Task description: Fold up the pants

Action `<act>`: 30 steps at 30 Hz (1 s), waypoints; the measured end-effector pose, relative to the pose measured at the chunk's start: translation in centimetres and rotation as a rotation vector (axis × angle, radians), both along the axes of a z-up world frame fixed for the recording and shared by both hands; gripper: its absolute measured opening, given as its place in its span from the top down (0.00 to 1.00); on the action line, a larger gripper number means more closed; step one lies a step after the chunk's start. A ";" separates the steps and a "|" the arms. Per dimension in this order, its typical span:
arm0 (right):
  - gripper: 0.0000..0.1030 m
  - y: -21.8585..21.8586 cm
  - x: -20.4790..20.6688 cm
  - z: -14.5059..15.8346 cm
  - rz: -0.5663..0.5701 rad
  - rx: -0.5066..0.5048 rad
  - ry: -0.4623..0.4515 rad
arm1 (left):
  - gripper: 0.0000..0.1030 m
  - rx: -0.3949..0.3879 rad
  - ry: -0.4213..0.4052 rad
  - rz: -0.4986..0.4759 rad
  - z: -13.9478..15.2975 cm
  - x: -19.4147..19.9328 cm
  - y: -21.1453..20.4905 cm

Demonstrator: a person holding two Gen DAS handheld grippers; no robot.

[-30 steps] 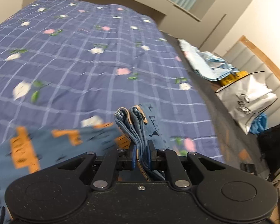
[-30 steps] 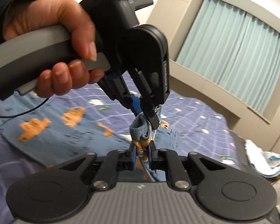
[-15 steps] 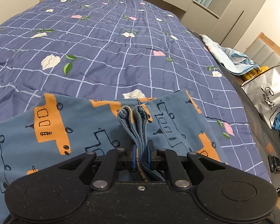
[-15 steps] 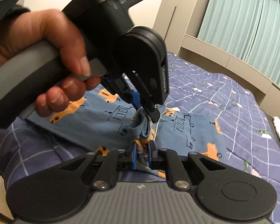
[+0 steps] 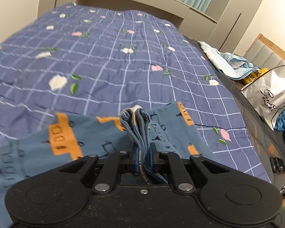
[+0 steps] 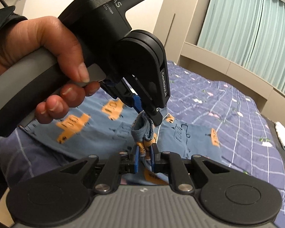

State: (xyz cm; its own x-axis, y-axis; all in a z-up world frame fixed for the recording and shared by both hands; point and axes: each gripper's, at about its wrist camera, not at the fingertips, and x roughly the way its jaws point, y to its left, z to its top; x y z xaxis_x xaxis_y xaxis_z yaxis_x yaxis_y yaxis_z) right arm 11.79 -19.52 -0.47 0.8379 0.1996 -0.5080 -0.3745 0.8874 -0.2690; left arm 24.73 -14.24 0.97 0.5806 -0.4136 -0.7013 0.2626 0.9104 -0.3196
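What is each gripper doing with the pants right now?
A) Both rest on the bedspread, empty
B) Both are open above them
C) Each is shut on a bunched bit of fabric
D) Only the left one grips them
C: the left gripper and right gripper each pinch a gathered fold of the pants between their pads.

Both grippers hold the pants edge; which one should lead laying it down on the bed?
Probably the left gripper: it pinches the blue orange-print pants farther over the checked bedspread. The right gripper holds nearer the person.
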 end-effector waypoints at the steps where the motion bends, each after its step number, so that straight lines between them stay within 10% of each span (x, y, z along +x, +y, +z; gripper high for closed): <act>1: 0.87 0.3 -0.2 0.3 0.011 0.008 -0.002 | 0.89 0.013 -0.007 0.001 0.4 -0.3 0.4; 17: 0.87 6.4 -0.9 -1.4 0.162 -0.006 0.121 | 0.87 0.062 0.100 0.082 -3.4 -1.9 7.3; 22: 0.85 6.1 -0.3 -1.8 0.152 -0.002 0.148 | 0.71 0.060 0.116 0.095 -3.9 -1.6 7.6; 27: 0.62 6.0 -0.1 -2.1 0.160 0.023 0.151 | 0.34 0.043 0.126 0.174 -3.2 -1.5 9.1; 30: 0.36 4.3 -0.3 -1.5 0.133 0.045 0.125 | 0.29 0.048 0.090 0.231 -2.7 -1.5 9.7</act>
